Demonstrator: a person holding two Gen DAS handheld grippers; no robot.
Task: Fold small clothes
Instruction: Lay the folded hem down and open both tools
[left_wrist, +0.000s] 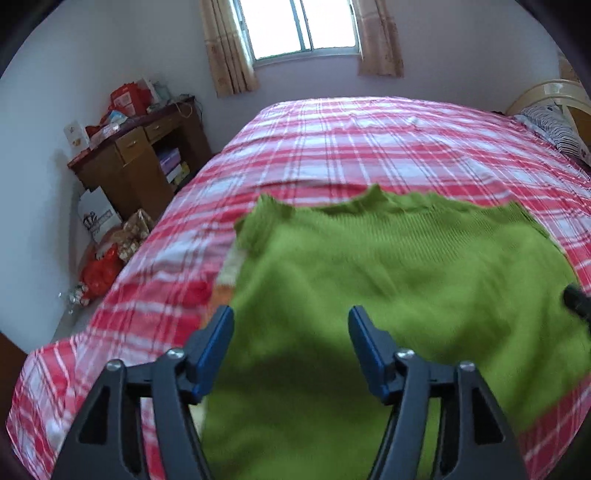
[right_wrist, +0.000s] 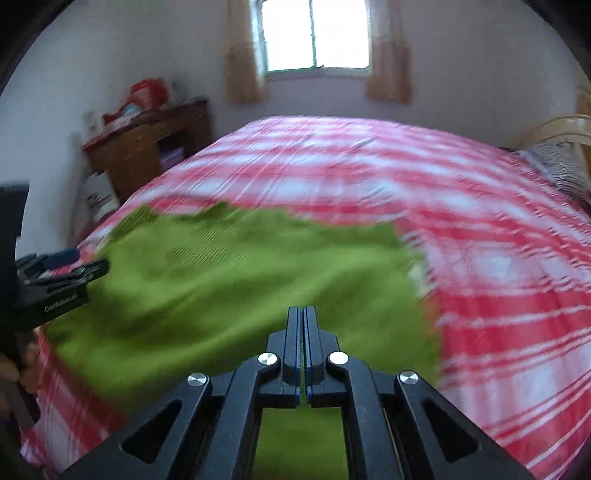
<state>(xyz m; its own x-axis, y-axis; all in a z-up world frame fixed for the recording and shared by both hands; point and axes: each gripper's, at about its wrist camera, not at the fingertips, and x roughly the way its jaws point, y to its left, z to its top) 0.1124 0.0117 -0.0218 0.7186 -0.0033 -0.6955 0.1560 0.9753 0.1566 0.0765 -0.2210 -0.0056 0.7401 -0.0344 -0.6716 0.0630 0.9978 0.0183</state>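
That green knit top (left_wrist: 388, 280) lying on the plaid bed (left_wrist: 332, 147) looks light and floppy, so I'd grab hems or corners; left gripper (left_wrist: 291, 332) is spread open over it, right gripper (right_wrist: 303, 332) looks clamped shut on a thin edge of it

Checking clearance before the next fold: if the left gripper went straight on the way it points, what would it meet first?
Most likely the green ribbed knit garment, which lies on the red-and-white plaid bed cover directly ahead of the open left gripper. Blur leaves the depth unclear.
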